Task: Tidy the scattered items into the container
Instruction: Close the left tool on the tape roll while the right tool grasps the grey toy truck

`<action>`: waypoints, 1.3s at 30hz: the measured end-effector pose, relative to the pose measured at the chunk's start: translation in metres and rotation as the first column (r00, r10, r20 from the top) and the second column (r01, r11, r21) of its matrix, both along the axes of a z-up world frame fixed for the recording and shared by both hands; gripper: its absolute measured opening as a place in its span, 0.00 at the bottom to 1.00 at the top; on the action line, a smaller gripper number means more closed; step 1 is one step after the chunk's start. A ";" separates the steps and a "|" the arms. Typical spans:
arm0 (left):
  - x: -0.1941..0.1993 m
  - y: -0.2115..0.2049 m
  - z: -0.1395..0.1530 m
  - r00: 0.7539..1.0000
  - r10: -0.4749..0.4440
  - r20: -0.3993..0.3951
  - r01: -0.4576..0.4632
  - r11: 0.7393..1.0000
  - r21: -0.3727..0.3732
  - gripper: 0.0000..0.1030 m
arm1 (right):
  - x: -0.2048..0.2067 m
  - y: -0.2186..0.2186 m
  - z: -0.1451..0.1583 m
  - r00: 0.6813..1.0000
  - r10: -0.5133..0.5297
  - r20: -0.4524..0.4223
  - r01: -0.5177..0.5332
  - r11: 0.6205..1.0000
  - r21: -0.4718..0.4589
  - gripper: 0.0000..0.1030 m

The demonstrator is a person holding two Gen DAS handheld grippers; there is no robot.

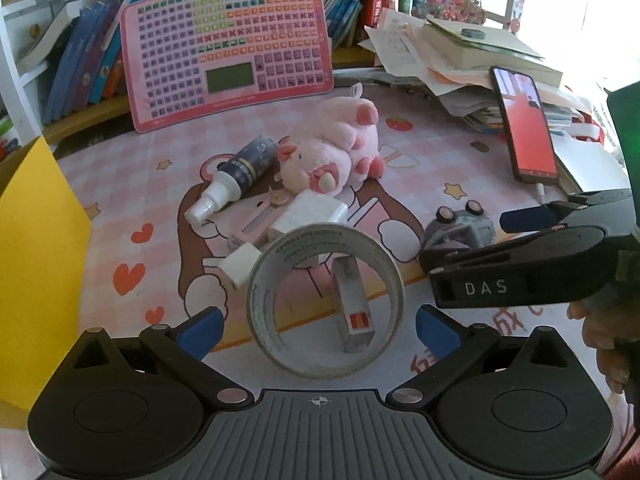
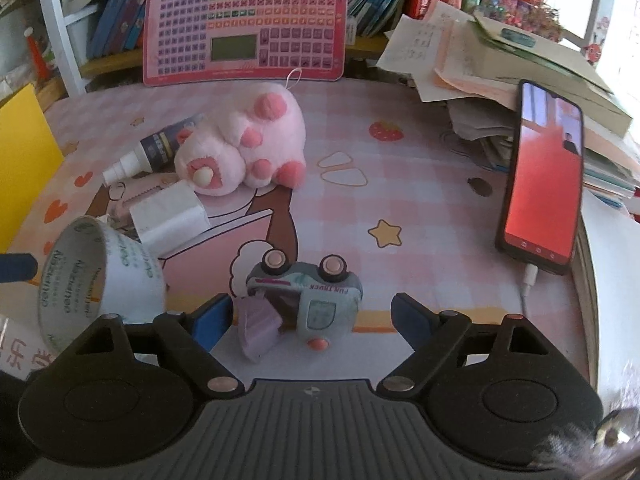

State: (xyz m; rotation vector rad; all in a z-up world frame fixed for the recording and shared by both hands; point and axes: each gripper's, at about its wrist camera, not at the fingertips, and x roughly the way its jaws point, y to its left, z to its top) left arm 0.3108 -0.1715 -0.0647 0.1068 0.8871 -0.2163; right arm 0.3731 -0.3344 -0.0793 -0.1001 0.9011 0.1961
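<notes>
A roll of clear tape (image 1: 326, 304) stands on edge on the pink mat between the blue pads of my left gripper (image 1: 320, 330), which is open with small gaps on both sides. A small red-labelled box (image 1: 354, 308) lies behind the ring. My right gripper (image 2: 312, 320) is open around an overturned grey toy truck (image 2: 308, 292), its pads apart from it. In the left wrist view the right gripper (image 1: 464, 240) reaches in from the right over the truck (image 1: 460, 228). A yellow box (image 1: 36, 272) stands at the left edge.
A pink plush pig (image 2: 248, 140), a spray bottle (image 2: 156, 148), a white tissue pack (image 2: 168, 216) and a small white block (image 1: 240, 264) lie mid-mat. A phone (image 2: 544, 176) leans on a paper stack (image 2: 480, 64) at right. A pink key board (image 2: 244, 20) stands at the back.
</notes>
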 end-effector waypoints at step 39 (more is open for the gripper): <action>-0.083 0.043 0.036 0.998 0.031 0.051 -0.023 0.989 -0.145 0.84 | -0.089 0.011 0.033 0.998 -0.064 0.002 0.063 0.993 0.095 0.65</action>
